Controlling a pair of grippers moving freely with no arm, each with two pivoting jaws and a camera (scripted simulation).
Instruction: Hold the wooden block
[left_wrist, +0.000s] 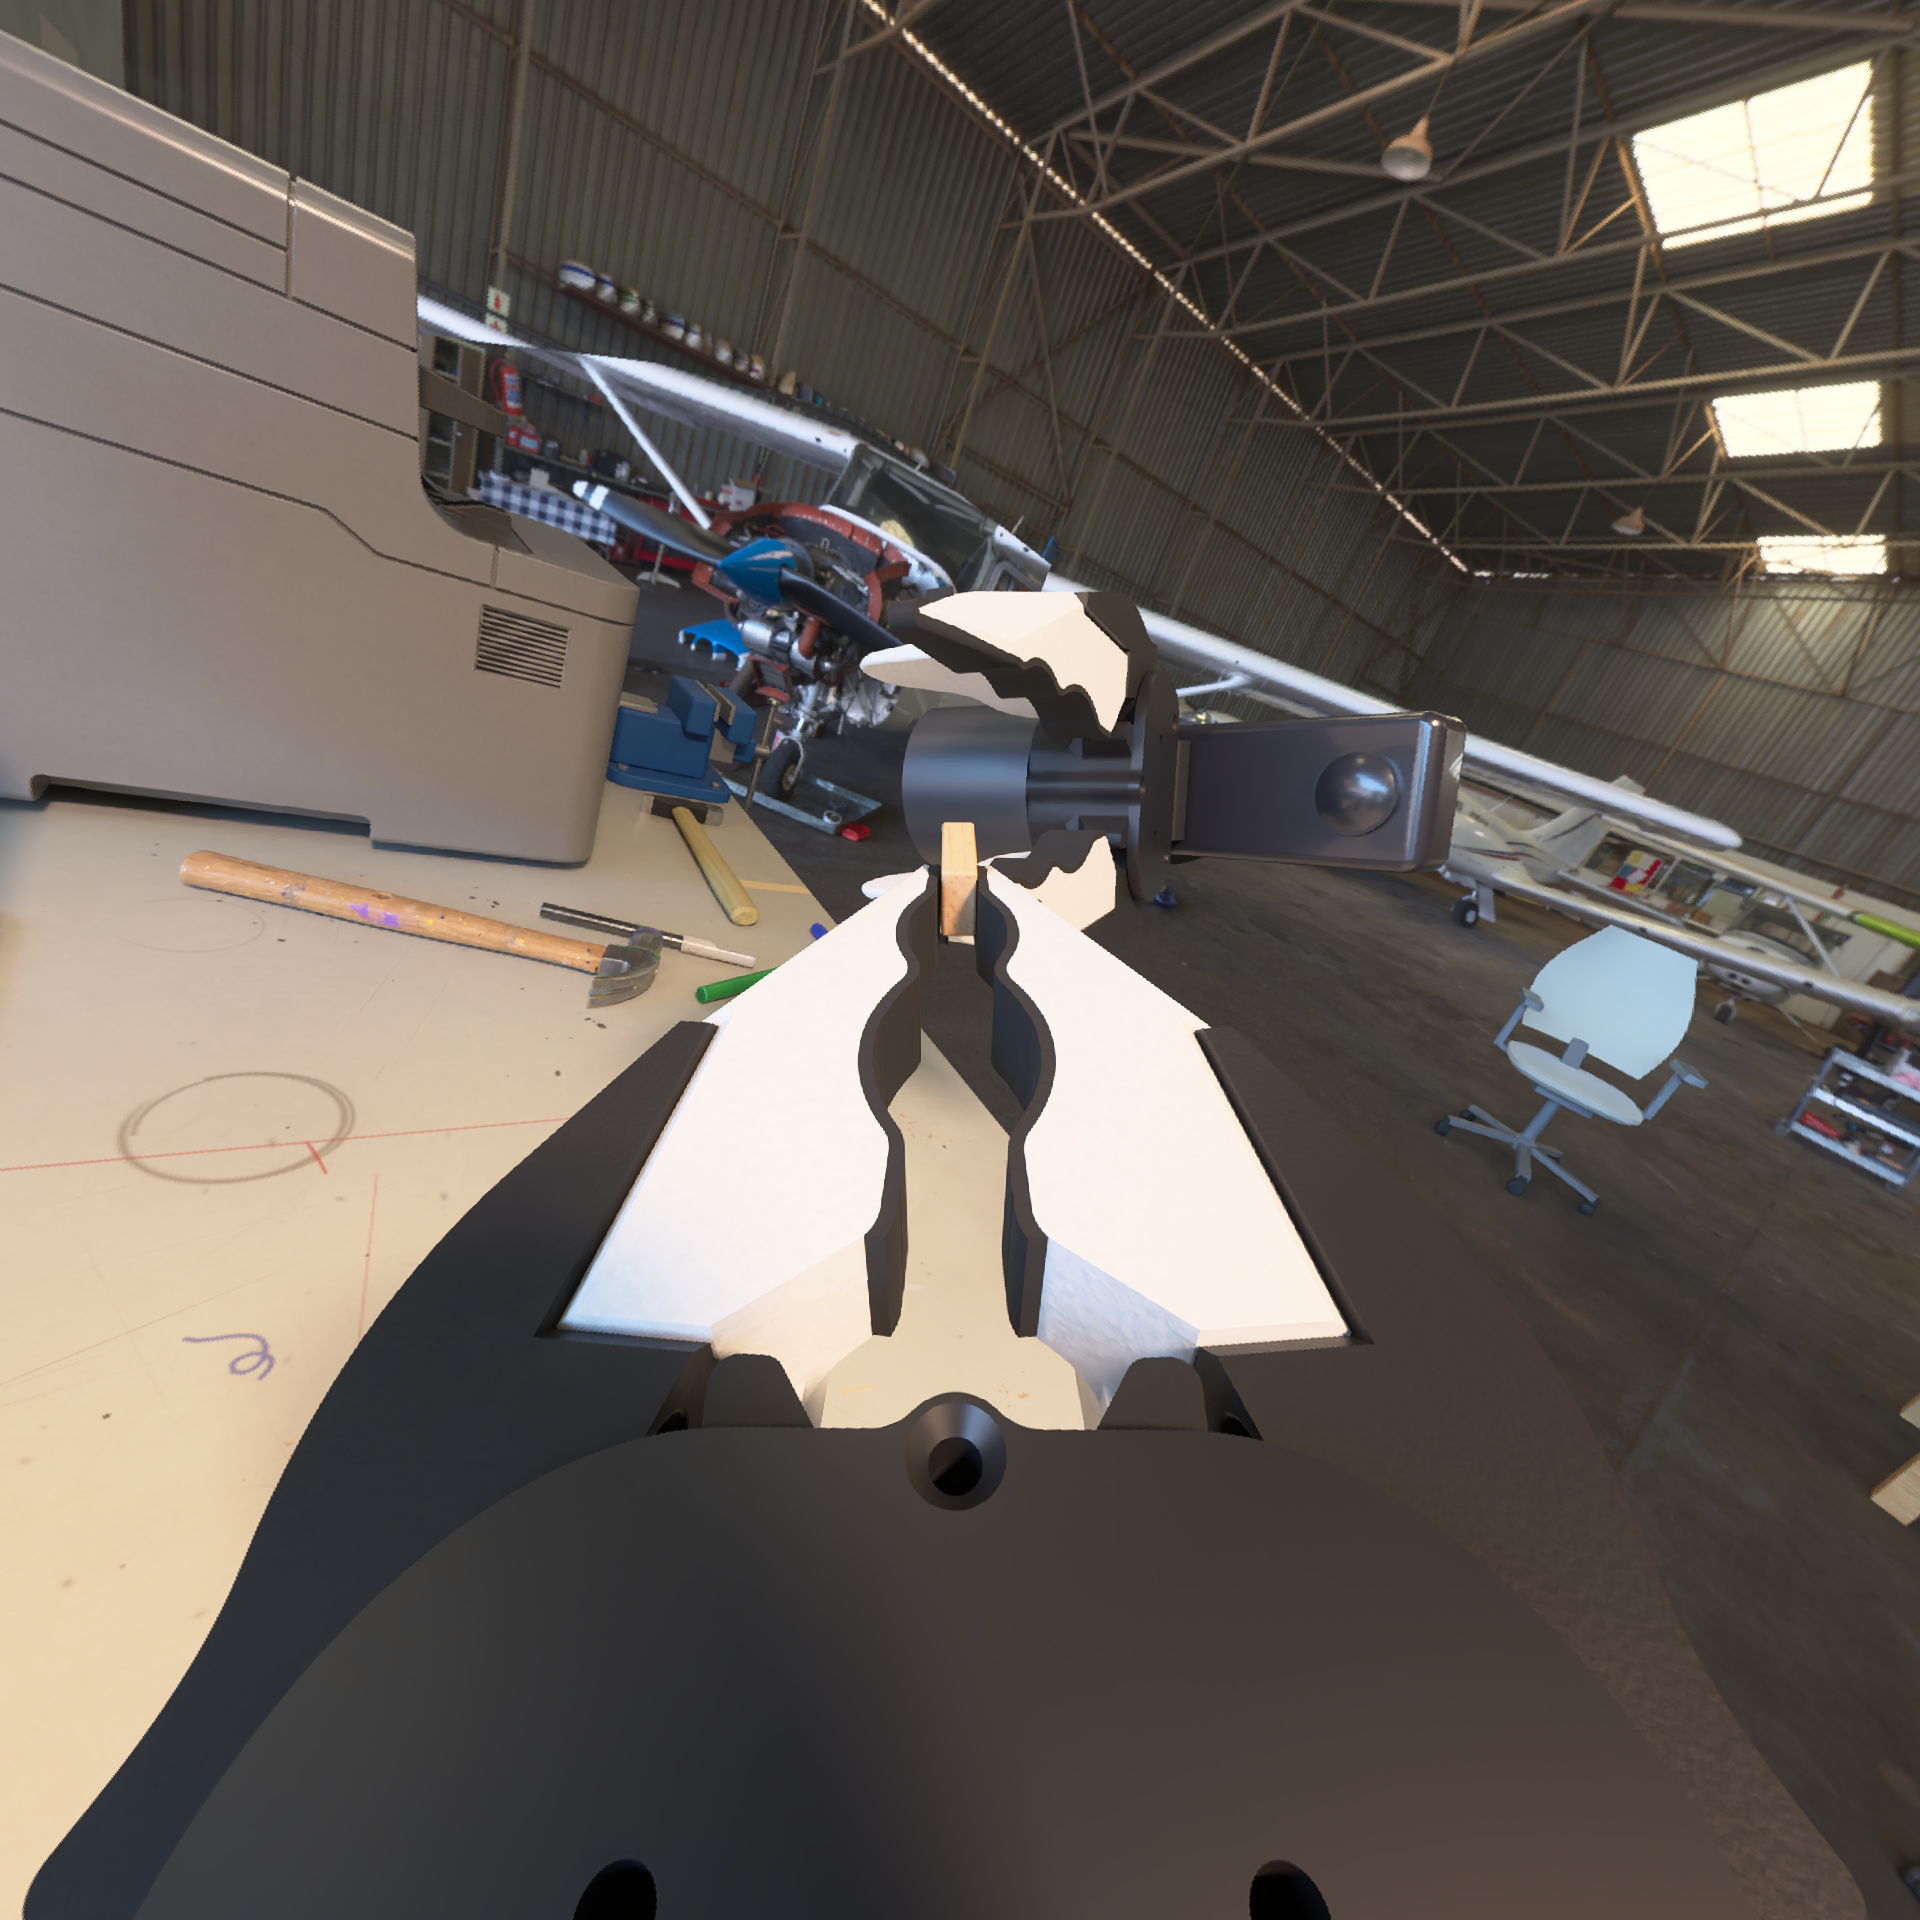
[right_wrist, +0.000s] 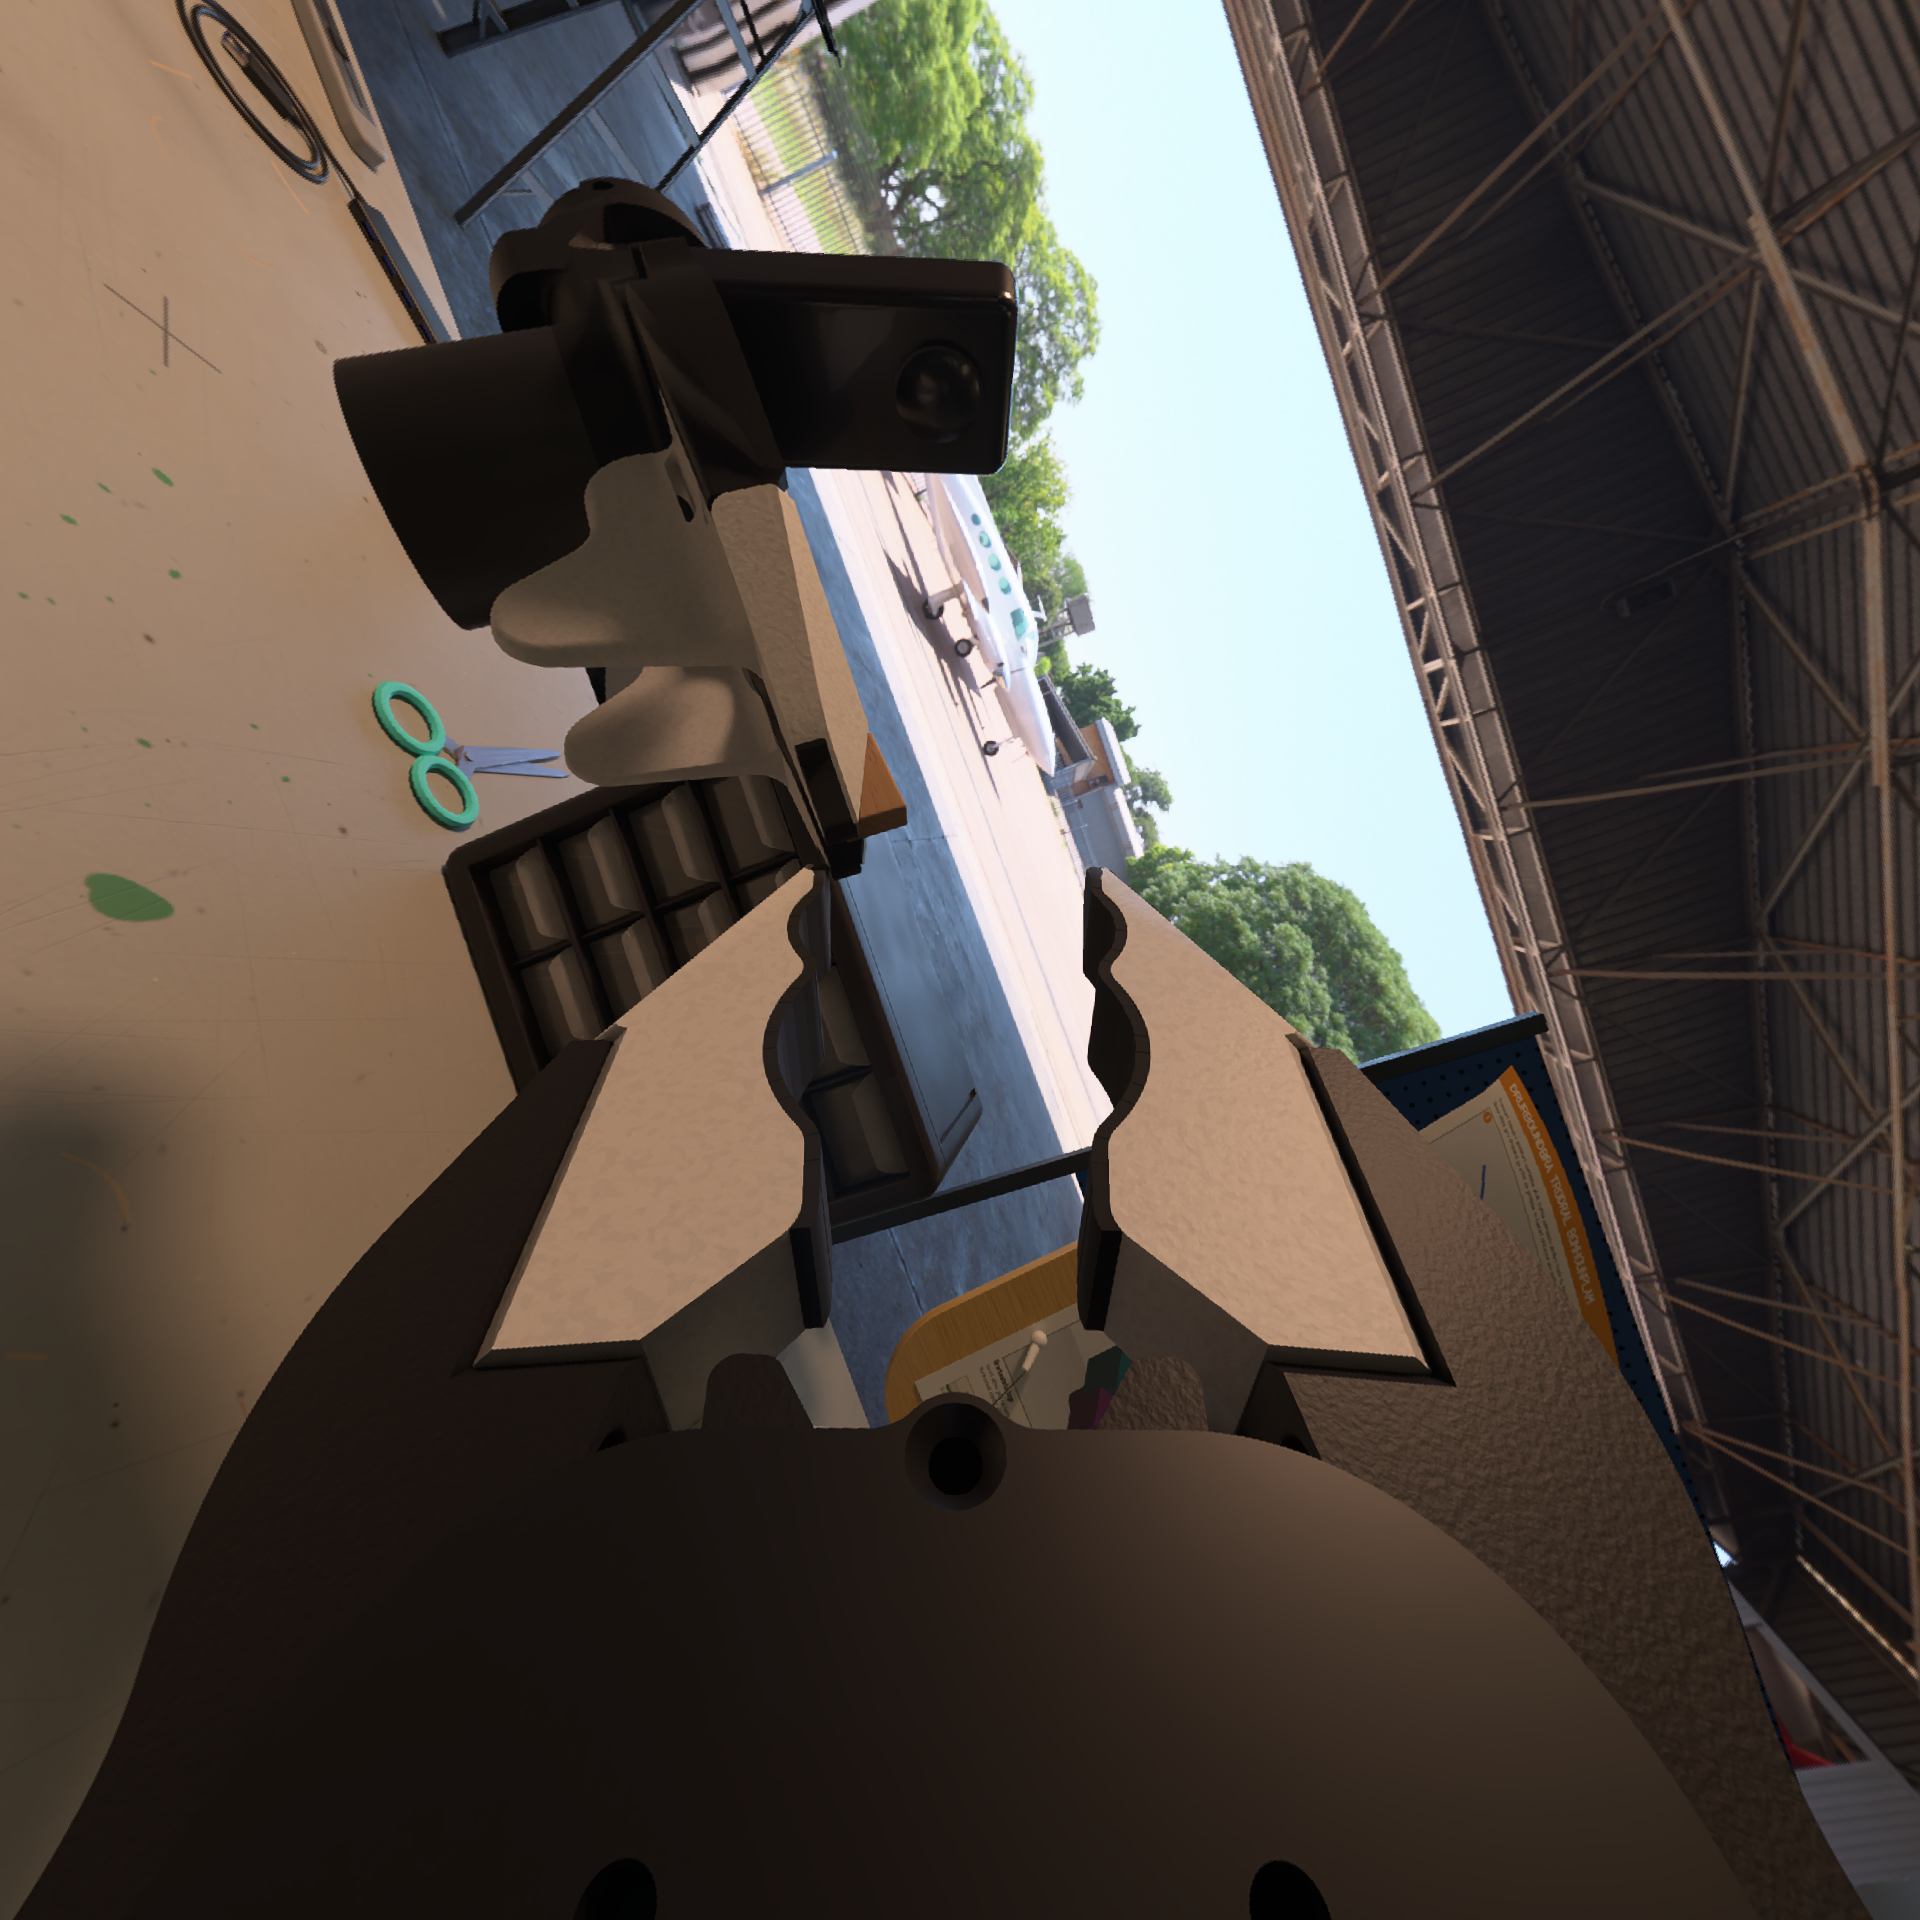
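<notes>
A small light wooden block (left_wrist: 957, 881) is pinched upright between the tips of my left gripper (left_wrist: 957, 904), which is shut on it above the table's right edge. My right gripper (left_wrist: 899, 753) hangs just beyond the block, facing me, with its jaws spread wide above and below and apart from the block. In the right wrist view, my right gripper (right_wrist: 951, 894) is open and empty. The left gripper (right_wrist: 831, 821) is ahead of it, with the block (right_wrist: 881, 790) showing at its tips.
On the beige table (left_wrist: 156, 1247) are a grey printer (left_wrist: 260, 520), a claw hammer (left_wrist: 416, 914), a mallet (left_wrist: 712, 873), a blue vise (left_wrist: 675, 738), a pen (left_wrist: 644, 930), green-handled scissors (right_wrist: 431, 758) and a dark compartment tray (right_wrist: 623, 904). An office chair (left_wrist: 1579, 1049) stands on the floor.
</notes>
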